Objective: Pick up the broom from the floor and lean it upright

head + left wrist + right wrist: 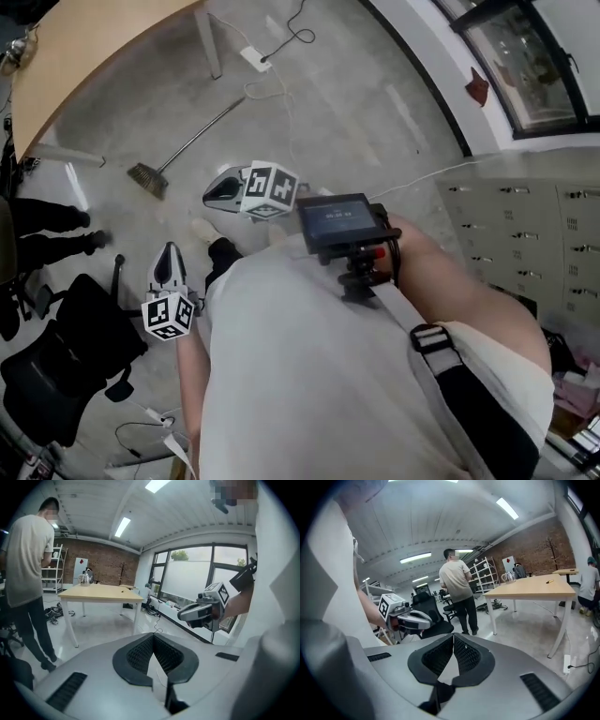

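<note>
In the head view the broom (187, 141) lies flat on the concrete floor, its bristle head (147, 178) toward me and its thin handle slanting away toward the table. My right gripper (210, 195) hovers in the air a short way to the right of the bristles, apart from them, jaws shut and empty. My left gripper (169, 251) is lower left, nearer my body, also shut with nothing in it. The left gripper view shows its closed jaws (153, 635) and the right gripper (201, 611). The right gripper view shows closed jaws (453, 636) and the left gripper (405, 616). Neither gripper view shows the broom.
A wooden table (84, 47) with white legs (211, 47) stands beyond the broom, with a power strip (255, 58) and cables beside it. A black office chair (66, 366) and a standing person (459, 592) are at left. Drawer cabinets (525, 244) line the right wall.
</note>
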A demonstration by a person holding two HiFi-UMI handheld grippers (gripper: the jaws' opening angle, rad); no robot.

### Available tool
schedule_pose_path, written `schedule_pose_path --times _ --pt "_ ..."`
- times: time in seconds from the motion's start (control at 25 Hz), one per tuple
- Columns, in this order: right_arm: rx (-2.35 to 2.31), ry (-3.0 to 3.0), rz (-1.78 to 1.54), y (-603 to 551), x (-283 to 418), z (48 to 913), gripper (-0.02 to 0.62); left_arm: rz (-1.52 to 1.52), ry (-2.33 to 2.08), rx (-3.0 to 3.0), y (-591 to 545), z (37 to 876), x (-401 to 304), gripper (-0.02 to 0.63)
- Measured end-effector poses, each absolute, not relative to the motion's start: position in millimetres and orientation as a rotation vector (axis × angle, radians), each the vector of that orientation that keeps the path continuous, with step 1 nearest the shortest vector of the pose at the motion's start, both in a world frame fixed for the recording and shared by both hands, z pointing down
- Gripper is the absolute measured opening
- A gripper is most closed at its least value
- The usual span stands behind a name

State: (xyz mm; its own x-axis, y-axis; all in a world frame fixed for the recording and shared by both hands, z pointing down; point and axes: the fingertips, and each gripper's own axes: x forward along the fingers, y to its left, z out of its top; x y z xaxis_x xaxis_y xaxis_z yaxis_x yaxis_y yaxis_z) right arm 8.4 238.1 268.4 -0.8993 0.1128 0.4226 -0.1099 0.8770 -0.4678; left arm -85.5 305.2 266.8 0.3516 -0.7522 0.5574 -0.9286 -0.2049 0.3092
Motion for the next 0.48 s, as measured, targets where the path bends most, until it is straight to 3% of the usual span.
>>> schedule_pose_path --times 0.48 --pt "0.194 -2.545 0.670 139.2 -104.8 289.1 0.017 0.388 -1.222 2.175 179.3 312.0 -195.1 0.006"
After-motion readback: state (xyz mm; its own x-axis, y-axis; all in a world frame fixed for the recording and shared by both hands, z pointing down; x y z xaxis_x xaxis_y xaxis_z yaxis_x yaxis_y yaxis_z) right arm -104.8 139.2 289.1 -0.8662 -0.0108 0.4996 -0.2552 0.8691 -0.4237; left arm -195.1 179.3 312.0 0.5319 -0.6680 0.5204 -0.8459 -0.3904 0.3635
